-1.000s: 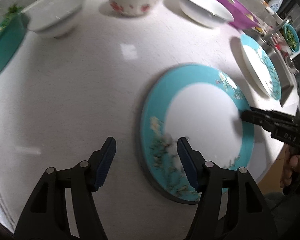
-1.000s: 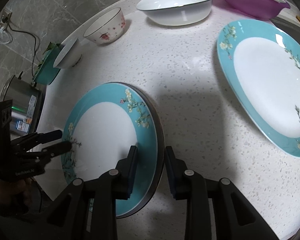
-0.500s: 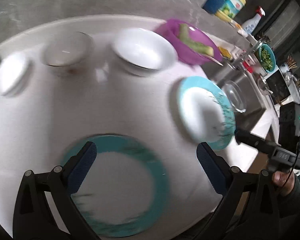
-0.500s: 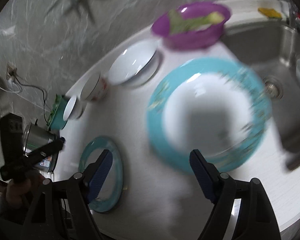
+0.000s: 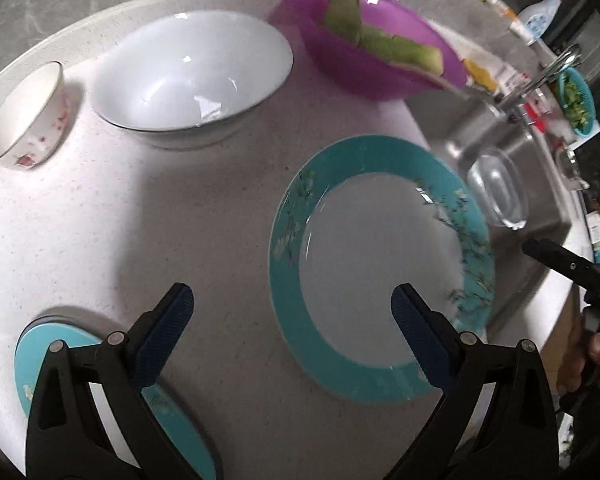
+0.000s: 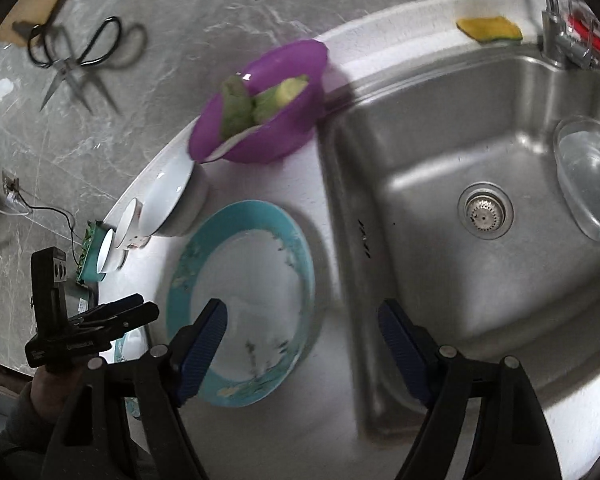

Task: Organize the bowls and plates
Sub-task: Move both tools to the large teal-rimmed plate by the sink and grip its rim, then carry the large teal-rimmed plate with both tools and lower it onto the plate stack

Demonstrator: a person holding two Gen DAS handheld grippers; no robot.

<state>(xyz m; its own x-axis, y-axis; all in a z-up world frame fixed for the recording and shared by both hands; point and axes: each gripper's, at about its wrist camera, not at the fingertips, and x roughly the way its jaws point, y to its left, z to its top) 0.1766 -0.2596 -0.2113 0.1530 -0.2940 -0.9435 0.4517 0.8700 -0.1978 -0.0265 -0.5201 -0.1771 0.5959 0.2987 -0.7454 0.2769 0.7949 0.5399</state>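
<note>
Both grippers have just been opening, and the left gripper (image 5: 292, 304) and right gripper (image 6: 302, 320) now gape wide with nothing between their fingers. In the left view the big plate (image 5: 380, 268) lies flat on the surface (image 5: 100, 220) at 3 o'clock. A white bowl (image 5: 192, 76) sits at 11 o'clock, and the small plates (image 5: 52, 344) peek out at 8 o'clock.

Small plate (image 5: 60, 344) partly hidden behind left fingers (image 5: 164, 336).

My left gripper (image 5: 292, 312) and right gripper (image 6: 302, 326) release the small plate (image 5: 40, 364), jaws spread, now flanking the large plate (image 5: 380, 264).
</note>
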